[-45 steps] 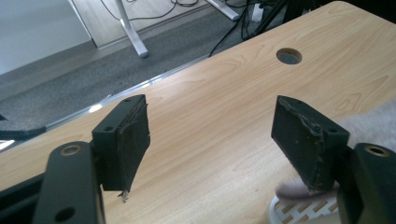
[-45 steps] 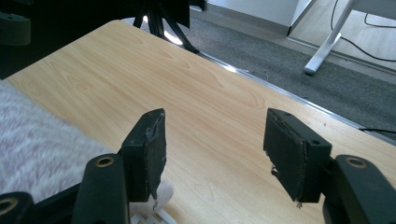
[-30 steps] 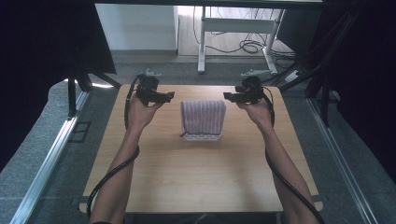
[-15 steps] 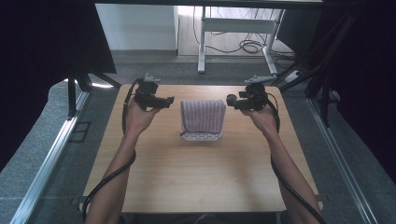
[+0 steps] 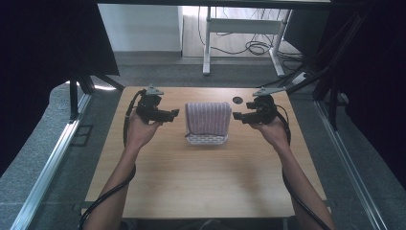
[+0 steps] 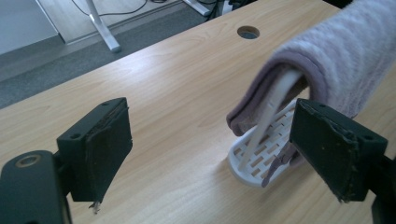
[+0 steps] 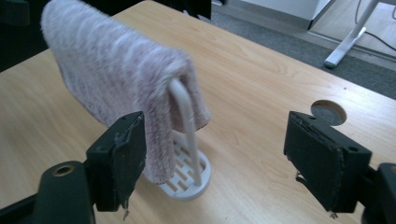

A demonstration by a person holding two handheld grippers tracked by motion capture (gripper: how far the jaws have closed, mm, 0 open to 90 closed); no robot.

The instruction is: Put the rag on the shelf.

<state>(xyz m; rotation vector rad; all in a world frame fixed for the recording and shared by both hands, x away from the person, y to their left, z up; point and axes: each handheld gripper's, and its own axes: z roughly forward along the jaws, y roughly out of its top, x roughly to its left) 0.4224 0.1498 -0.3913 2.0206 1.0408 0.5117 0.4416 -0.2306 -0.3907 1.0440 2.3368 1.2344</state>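
A: Towel? 
B: Pale purple towel (image 5: 208, 117) draped over a white slotted rack (image 5: 207, 139), far-middle of the desk (image 5: 191, 187); it hangs down both sides of the rack's upright hoop; base sits flat on the wood.
A: Left gripper?
B: Left gripper (image 5: 173, 114) held just left of the towel, pointing at it, not touching; jaws wide apart, nothing between them; in the left gripper view the towel's folded end and the rack base show past the right-hand jaw.
A: Right one?
B: Right gripper (image 5: 237, 115) just right of the towel, facing it, apart from it; jaws spread open, empty; the right gripper view has towel and hoop beside the left-hand jaw.
A: Anything else?
B: Round cable hole (image 5: 238, 99) in the desk near the right gripper; desk legs and cables on the floor beyond.
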